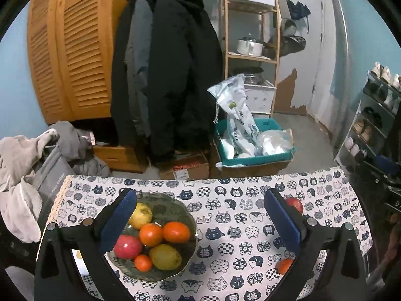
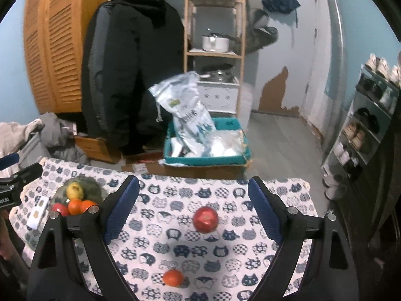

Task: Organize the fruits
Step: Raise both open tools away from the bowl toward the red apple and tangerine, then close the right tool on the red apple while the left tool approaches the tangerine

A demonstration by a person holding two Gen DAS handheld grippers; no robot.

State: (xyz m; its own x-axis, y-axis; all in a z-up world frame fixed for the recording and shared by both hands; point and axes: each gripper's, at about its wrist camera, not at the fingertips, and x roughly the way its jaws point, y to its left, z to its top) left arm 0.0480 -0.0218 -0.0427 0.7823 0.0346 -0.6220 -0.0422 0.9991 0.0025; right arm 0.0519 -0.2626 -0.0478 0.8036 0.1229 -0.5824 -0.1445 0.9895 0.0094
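A dark glass plate (image 1: 185, 210) on the cat-print tablecloth (image 1: 225, 225) holds several fruits: a red apple (image 1: 127, 247), oranges (image 1: 151, 234), a yellow-green fruit (image 1: 166, 257). My left gripper (image 1: 198, 215) is open and empty above the plate's right side. A loose red apple (image 2: 205, 219) and a small orange (image 2: 173, 277) lie on the cloth; they show partly behind the left gripper's right finger, the apple (image 1: 294, 204) and the orange (image 1: 284, 266). My right gripper (image 2: 194, 208) is open and empty, above the red apple. The plate (image 2: 92, 188) is at the left of the right wrist view.
Beyond the table's far edge stand a teal bin (image 1: 253, 160) with plastic bags, cardboard boxes, hanging dark coats (image 1: 163, 75), a wooden shelf and a shoe rack (image 1: 371, 125) at the right. Grey clothes (image 1: 22, 165) are piled left of the table.
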